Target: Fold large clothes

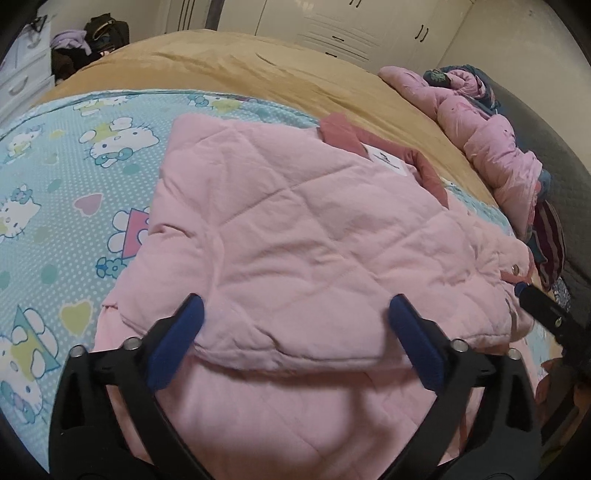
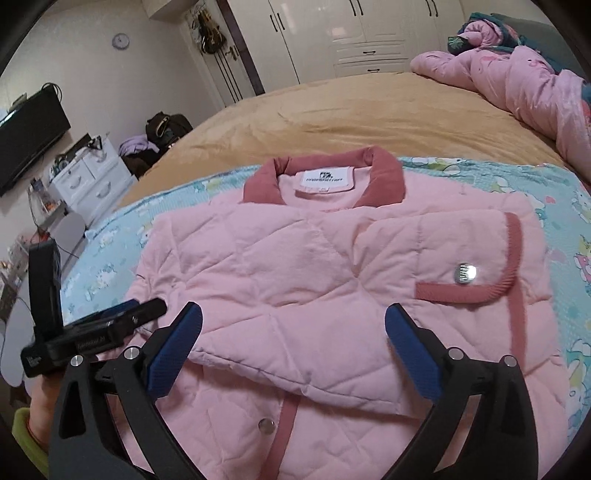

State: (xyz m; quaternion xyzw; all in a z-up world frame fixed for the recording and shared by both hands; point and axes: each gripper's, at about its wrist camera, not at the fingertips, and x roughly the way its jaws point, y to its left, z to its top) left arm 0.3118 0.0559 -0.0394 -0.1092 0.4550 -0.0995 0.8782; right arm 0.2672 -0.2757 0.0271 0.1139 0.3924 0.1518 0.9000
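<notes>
— Jacket (image 2: 295,266) first: where is it?
— Pink quilted jacket, lying flat on the cartoon-print sheet (image 1: 74,155) spread over the bed (image 2: 351,114), collar (image 2: 321,177) towards the wardrobe (image 2: 332,33). One sleeve is folded across the front.
— And the left hand-held gripper (image 1: 295,339)?
— Jaws wide apart above the folded edge, nothing between the blue pads (image 1: 177,343).
— The right hand-held gripper (image 2: 293,343)?
— Also spread wide over the jacket's lower part, pads clear of the cloth. A bundled pink quilt (image 2: 517,81) lies at the bed's far side.
</notes>
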